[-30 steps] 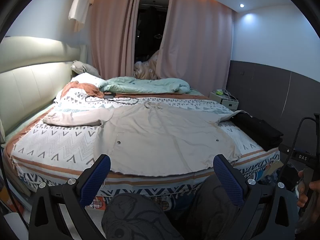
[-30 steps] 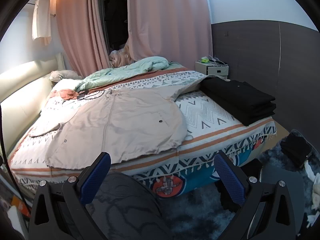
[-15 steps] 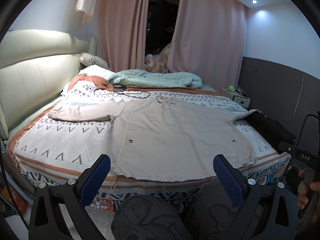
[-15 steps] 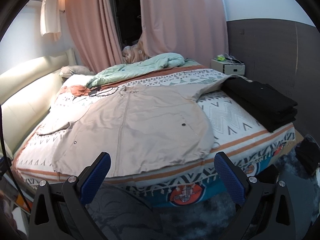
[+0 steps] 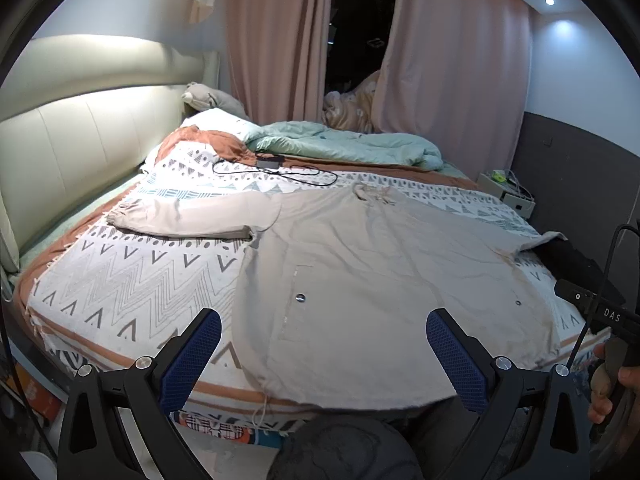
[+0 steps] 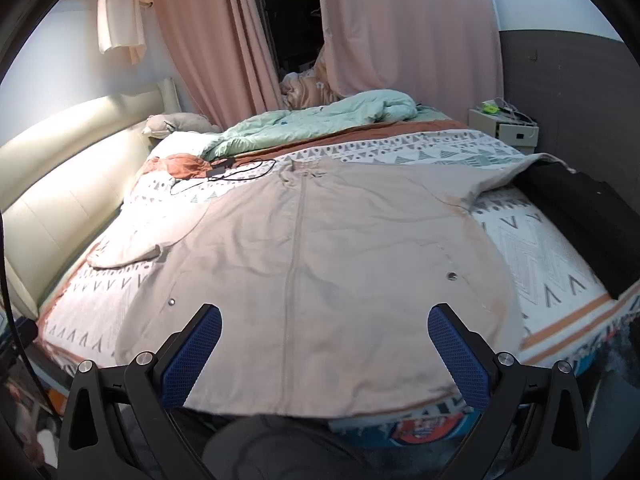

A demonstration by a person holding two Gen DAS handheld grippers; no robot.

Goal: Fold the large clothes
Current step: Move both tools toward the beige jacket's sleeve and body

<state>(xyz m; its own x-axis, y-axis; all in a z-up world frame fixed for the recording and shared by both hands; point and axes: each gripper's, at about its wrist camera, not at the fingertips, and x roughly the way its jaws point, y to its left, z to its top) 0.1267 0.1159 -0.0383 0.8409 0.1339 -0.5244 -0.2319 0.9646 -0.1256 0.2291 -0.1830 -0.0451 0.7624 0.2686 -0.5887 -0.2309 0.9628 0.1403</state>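
A large beige coat [image 5: 380,272] [image 6: 320,264] lies spread flat on the patterned bedspread [image 5: 132,276], hem toward me, collar toward the far side. One sleeve [image 5: 188,220] stretches out to the left. The other sleeve [image 6: 508,172] runs right onto a stack of black clothes. My left gripper [image 5: 323,354] hovers open above the hem's left part, touching nothing. My right gripper [image 6: 325,354] is open too, held over the middle of the hem by the zip line. A hand [image 5: 610,384] holding the other gripper's handle shows at the right edge of the left wrist view.
Folded black clothes [image 6: 588,220] sit at the bed's right edge. A green duvet [image 5: 348,146], an orange cloth [image 5: 200,142] and a black cable [image 5: 276,172] lie at the far end. A padded headboard [image 5: 72,148] is left, a nightstand [image 6: 504,126] far right, and the person's knees are below.
Both grippers have moved forward and closer over the bed, so the coat's hem now lies just beyond the fingertips. Both stay open; the coat has not moved.
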